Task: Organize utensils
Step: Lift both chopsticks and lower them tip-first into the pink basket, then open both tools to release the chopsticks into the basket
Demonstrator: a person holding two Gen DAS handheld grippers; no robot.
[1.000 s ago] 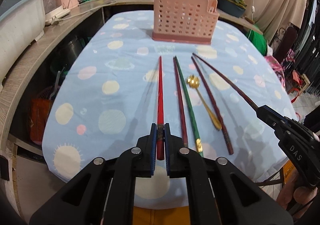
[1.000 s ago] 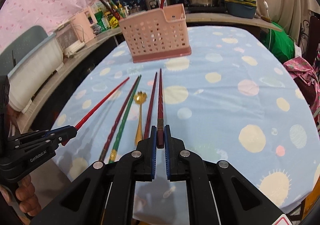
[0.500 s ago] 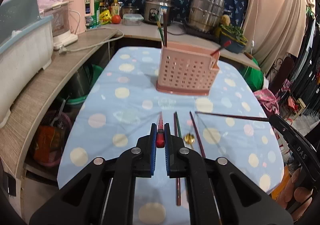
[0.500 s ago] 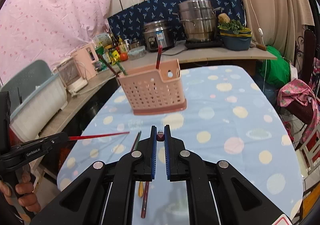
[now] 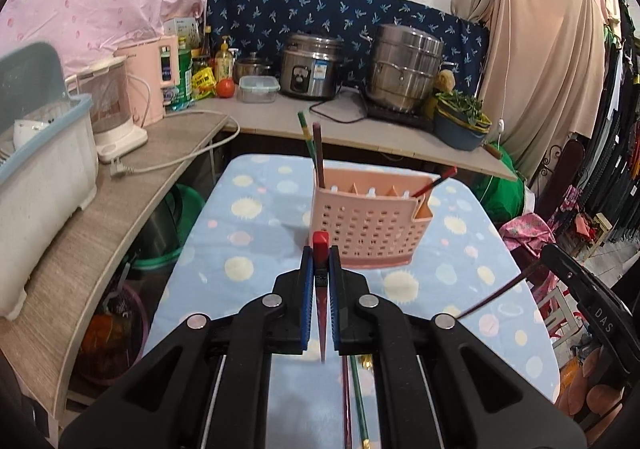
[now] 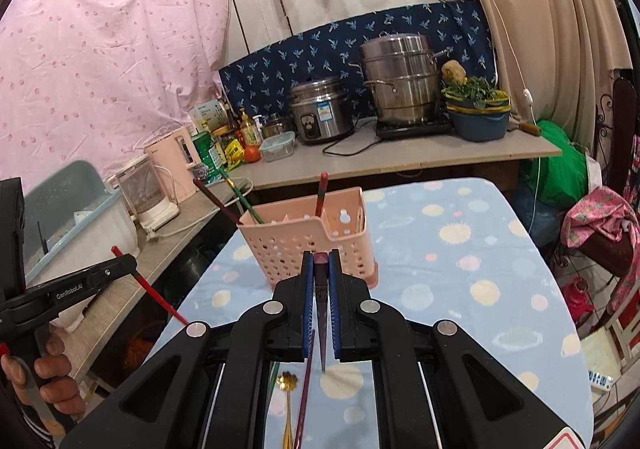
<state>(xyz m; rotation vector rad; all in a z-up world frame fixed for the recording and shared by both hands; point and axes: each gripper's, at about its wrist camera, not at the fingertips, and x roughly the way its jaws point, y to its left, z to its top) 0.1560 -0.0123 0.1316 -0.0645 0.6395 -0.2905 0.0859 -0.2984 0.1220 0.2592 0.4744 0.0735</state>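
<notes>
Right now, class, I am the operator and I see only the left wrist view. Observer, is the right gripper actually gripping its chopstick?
Observer: Yes. The right gripper has its jaws shut on a dark maroon chopstick, thin end pointing down.
Operator: What lies below it?
Observer: A gold spoon with a flower-shaped bowl lies on the table, beside another maroon chopstick.
Operator: How does my red chopstick sit?
Observer: It slants through the left gripper, thick end up, thin end low.
</notes>
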